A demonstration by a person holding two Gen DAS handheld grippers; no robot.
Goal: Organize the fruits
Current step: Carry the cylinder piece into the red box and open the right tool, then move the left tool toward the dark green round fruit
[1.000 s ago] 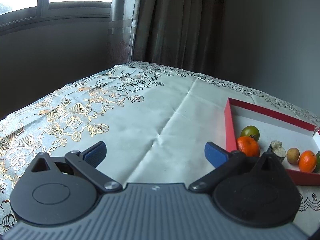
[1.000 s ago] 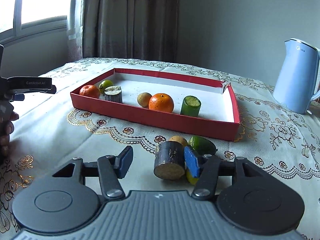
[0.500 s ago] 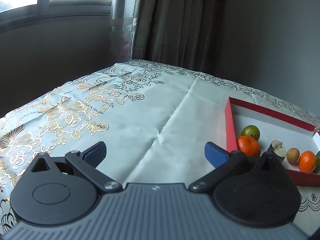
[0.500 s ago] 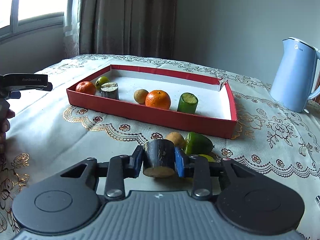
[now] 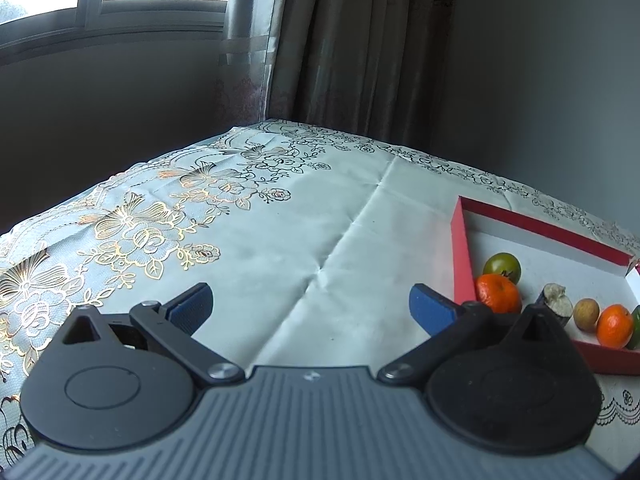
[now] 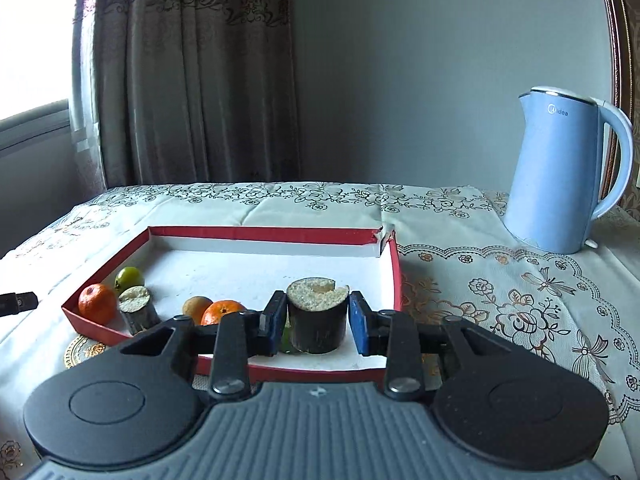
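Your right claw (image 6: pixel 317 322) has just closed on the dark sugarcane stub (image 6: pixel 317 314) and lifted it off the tablecloth; it now hangs over the near edge of the red tray (image 6: pixel 240 234), ready to set down inside. Your left claw (image 5: pixel 310 305) waits open and empty beside the tray's left edge.

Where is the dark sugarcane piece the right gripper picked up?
Right wrist view, centre: the dark sugarcane piece sits clamped in the right gripper, over the red tray's near edge.

left wrist cam: low over bench (image 5: pixel 320 240), faced window corner | right wrist cam: close above red tray (image 6: pixel 256 234), faced back wall | shared: tray
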